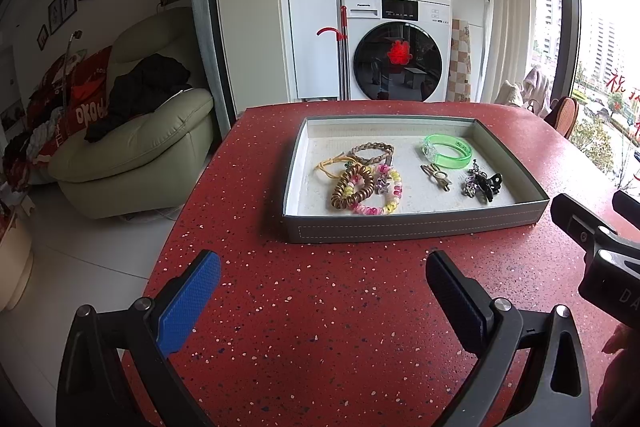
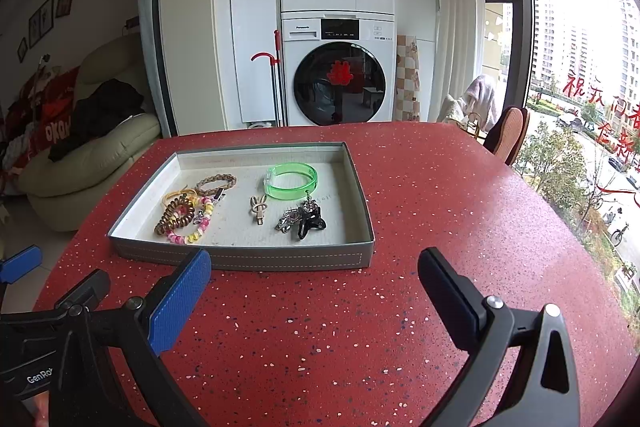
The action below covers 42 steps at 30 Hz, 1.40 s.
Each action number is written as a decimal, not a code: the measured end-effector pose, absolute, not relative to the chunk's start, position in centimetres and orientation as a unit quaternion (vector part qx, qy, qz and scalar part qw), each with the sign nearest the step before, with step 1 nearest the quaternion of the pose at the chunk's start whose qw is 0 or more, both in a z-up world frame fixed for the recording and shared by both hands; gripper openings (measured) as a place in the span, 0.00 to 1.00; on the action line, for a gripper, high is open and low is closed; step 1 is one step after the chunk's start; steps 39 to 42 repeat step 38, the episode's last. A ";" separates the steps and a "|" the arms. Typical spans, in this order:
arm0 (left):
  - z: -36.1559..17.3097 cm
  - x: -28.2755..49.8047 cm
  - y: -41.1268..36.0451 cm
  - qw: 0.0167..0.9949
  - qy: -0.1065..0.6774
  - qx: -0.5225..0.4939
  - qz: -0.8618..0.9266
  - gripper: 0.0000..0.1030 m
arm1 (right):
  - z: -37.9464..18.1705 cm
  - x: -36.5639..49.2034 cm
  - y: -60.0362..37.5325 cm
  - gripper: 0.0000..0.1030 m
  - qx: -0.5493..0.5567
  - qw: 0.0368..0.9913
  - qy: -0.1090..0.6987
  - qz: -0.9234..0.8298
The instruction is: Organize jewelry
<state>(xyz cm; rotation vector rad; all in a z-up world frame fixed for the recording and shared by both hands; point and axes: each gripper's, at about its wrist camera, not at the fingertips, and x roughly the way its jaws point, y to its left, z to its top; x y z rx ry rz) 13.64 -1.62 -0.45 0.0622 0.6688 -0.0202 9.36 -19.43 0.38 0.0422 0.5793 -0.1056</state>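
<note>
The red table [image 2: 420, 187] lies bare between its near edge and the grey tray [image 2: 248, 261], and bare again from the tray's right wall to the table's right edge. The tray's low walls ring its contents. Inside, the far strip and the near-right corner are free; the bracelets and hair ties [image 2: 186, 213] crowd the left half, the green bangle [image 2: 291, 181] and the dark clips [image 2: 301, 221] the right, with a small clip [image 2: 258, 210] between
</note>
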 end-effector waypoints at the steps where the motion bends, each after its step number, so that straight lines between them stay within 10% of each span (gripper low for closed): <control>1: -0.4 13.6 -1.6 0.944 0.328 0.030 -0.010 1.00 | 0.4 9.3 -19.4 1.00 0.021 0.957 0.285 -0.052; 42: -0.5 13.6 -1.5 0.943 0.332 0.023 -0.013 1.00 | 0.4 9.4 -19.1 1.00 0.021 0.956 0.290 -0.049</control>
